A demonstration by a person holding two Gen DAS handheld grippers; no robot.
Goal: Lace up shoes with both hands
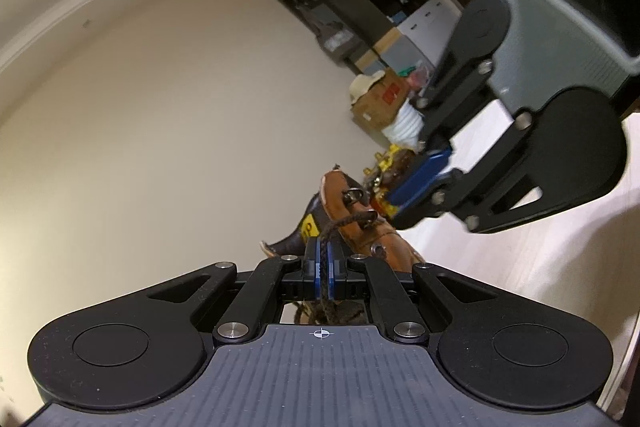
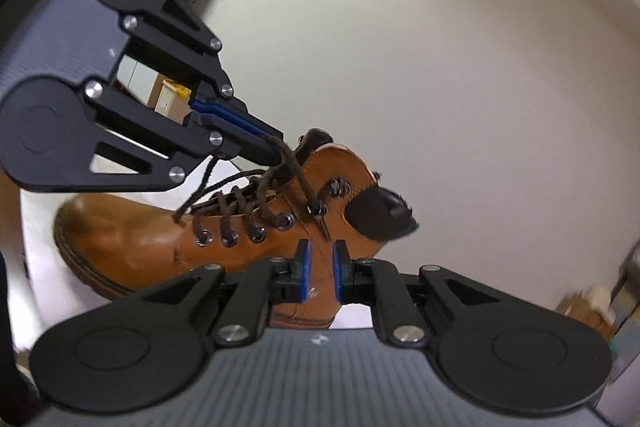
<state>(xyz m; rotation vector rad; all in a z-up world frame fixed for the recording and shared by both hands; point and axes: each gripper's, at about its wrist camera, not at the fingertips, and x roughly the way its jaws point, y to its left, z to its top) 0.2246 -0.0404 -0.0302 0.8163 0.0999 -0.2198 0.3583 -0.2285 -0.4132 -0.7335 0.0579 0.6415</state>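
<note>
Your left claw [image 2: 276, 147] is pinched tight on the dark brown lace [image 2: 298, 179], holding it just above the boot's [image 2: 132, 243] tongue, up at the ankle end. From there the lace runs down and across to the open speed hook [image 2: 318, 207] on the side of the boot facing your right claw [image 2: 320, 267]. The tan boot rests on the white table [image 2: 36, 227], its long axis running from the toe, away from the hooks, up to the collar. Your right claw stands partly open and empty, just below that hook, against the boot's side. The lower eyelets are already crossed. Judging by this, the right claw is nearer the hook, and the lace lies above and beyond its pads.
</note>
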